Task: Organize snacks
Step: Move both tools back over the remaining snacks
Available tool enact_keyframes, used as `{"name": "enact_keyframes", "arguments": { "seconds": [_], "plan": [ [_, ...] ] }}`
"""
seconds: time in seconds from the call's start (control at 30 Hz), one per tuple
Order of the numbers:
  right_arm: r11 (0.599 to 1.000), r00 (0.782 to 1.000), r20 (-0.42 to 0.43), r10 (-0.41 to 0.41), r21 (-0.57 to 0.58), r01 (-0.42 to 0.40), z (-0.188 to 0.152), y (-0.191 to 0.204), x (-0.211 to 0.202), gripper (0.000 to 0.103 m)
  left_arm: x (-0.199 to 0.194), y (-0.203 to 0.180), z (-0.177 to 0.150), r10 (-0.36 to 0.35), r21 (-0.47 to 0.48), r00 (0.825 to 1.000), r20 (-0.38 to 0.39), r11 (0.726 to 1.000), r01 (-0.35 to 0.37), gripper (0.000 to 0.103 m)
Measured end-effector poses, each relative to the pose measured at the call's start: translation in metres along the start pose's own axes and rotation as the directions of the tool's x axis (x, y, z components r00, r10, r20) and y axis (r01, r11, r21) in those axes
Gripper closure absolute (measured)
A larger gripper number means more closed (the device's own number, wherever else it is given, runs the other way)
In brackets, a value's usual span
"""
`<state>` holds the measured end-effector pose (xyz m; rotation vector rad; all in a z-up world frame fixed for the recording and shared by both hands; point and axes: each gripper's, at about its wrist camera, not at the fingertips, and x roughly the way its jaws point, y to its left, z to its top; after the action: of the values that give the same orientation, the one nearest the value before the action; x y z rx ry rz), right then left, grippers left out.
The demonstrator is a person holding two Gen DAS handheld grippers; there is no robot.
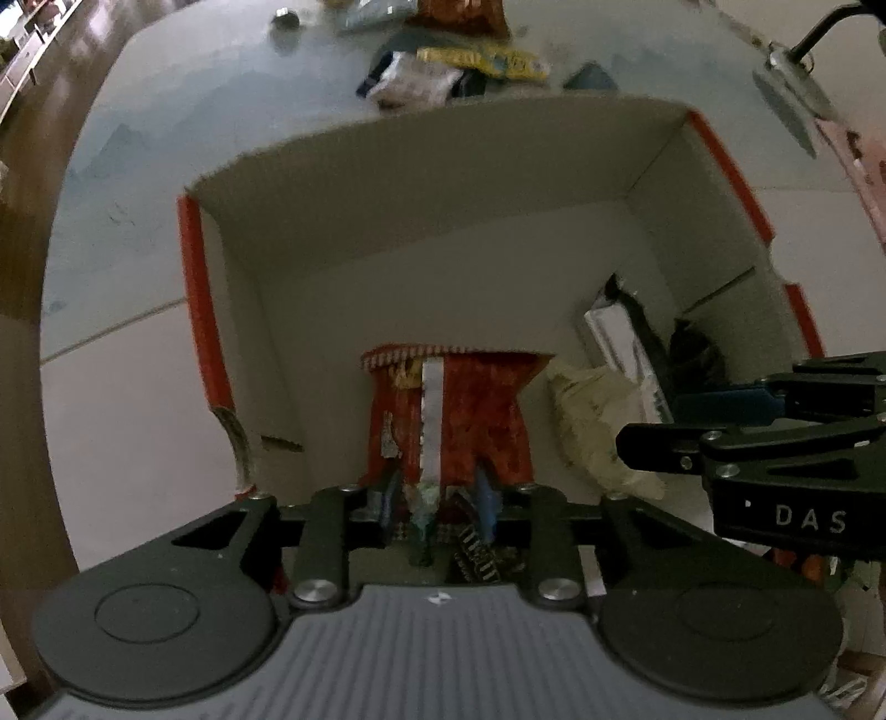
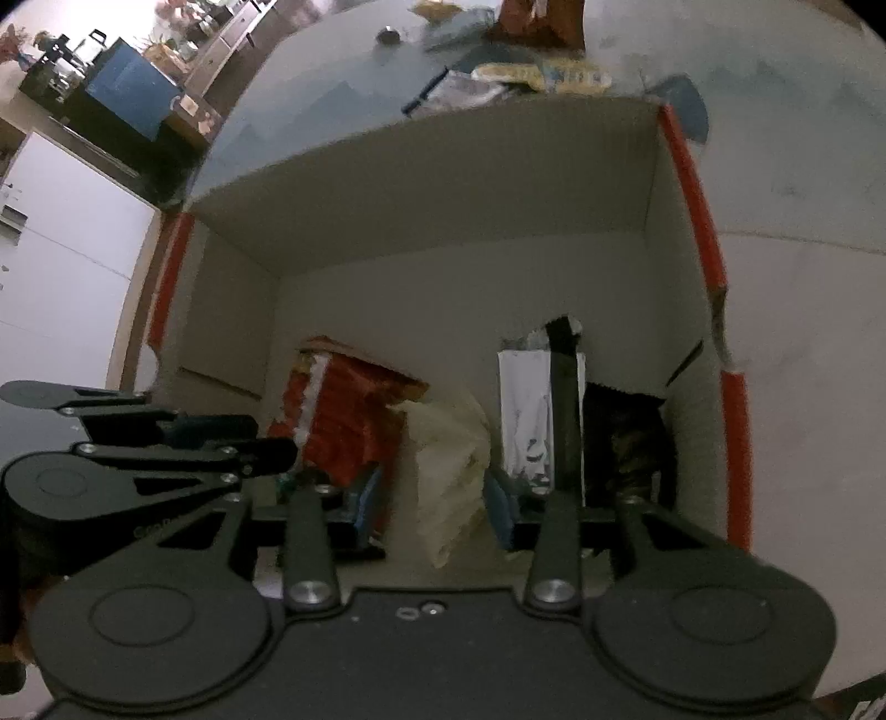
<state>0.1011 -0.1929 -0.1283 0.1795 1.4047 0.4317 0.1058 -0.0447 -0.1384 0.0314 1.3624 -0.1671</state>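
Observation:
An open cardboard box with red-taped edges stands on the table; it also shows in the right wrist view. Inside stand a red snack bag, a cream bag and a silver-and-black packet. My left gripper sits low in the box, its fingers on both sides of the red bag's lower end. My right gripper is open around the cream bag, without squeezing it. The red bag, the silver packet and a dark bag stand beside it.
More snack bags lie on the table behind the box: a yellow one, a white one, a red-brown one. A small dark round object sits far back. A blue box and cabinets stand beyond the table's left edge.

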Motion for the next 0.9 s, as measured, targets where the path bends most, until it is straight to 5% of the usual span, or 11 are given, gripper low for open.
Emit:
{"name": "enact_keyframes", "arguments": {
  "seconds": [0.27,0.47,0.9],
  "plan": [
    [0.999,0.996,0.092,0.004,-0.036,0.0,-0.001,0.012,-0.038,0.053,-0.045,0.0,-0.005,-0.025,0.007,0.995,0.097,1.0,0.024,0.074],
    [0.998,0.986,0.166,0.008,-0.064,0.003,0.0,0.02,-0.069,0.047,-0.075,0.002,-0.001,-0.038,0.01,0.98,0.196,0.999,0.036,0.053],
    [0.994,0.969,0.246,0.0,-0.103,0.026,0.017,0.026,-0.11,0.015,-0.126,0.008,0.021,-0.024,0.032,0.946,0.324,0.999,0.015,0.036]
  ]
}}
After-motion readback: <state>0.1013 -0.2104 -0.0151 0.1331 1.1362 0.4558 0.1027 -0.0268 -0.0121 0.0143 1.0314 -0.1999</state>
